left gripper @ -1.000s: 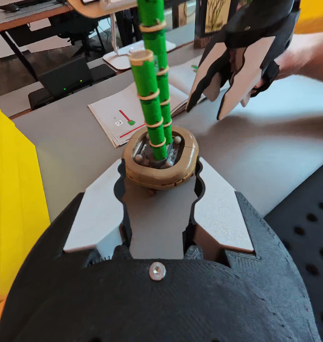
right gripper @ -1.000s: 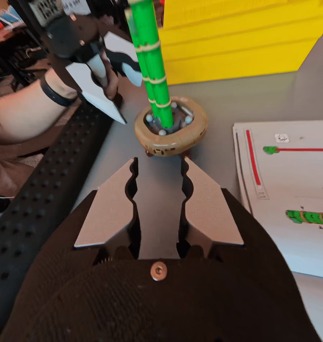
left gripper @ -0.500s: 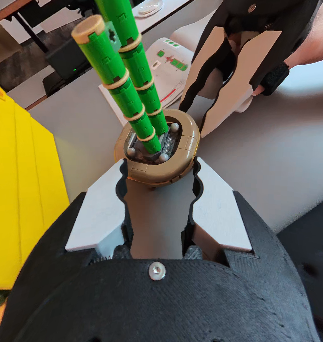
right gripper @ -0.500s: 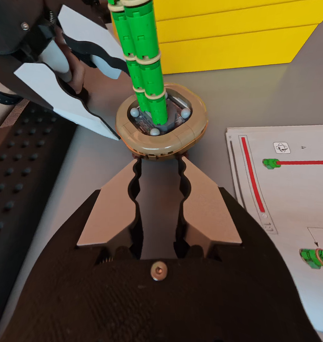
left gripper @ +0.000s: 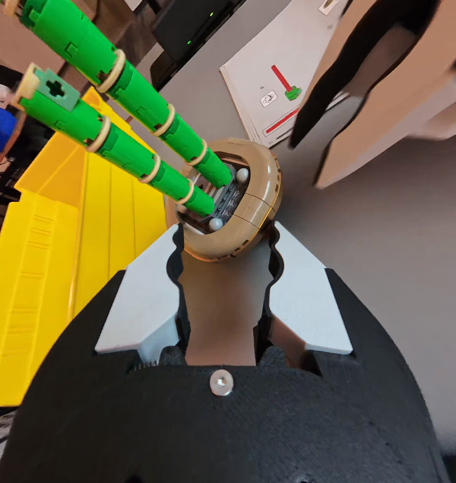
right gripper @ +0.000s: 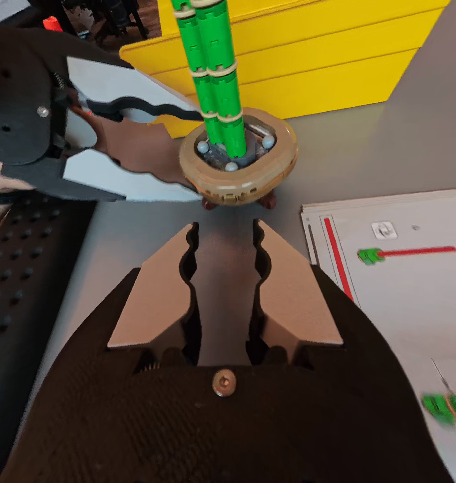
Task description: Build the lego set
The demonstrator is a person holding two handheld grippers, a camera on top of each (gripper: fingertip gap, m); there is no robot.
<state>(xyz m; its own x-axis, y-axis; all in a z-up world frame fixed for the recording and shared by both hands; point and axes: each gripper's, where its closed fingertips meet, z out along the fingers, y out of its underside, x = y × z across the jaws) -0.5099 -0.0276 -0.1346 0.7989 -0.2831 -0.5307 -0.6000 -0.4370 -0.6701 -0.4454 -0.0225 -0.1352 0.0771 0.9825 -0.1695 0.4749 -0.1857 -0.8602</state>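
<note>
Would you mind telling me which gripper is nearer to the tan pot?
Left. The left gripper has its fingertips at the tan pot, flanking its side; the right gripper sits open, short of it.

- Lego model: round tan pot point(right gripper: 238, 180) on small dark brown feet, standing on the grey table.
- Pot interior: dark grey studded plate with pale grey balls point(right gripper: 231, 166) near the rim.
- Two green bamboo stalks point(left gripper: 132, 156) with tan rings rise side by side from the plate.
- Shorter stalk carries a sand-green cross-holed piece point(left gripper: 55, 92) near its top.
</note>
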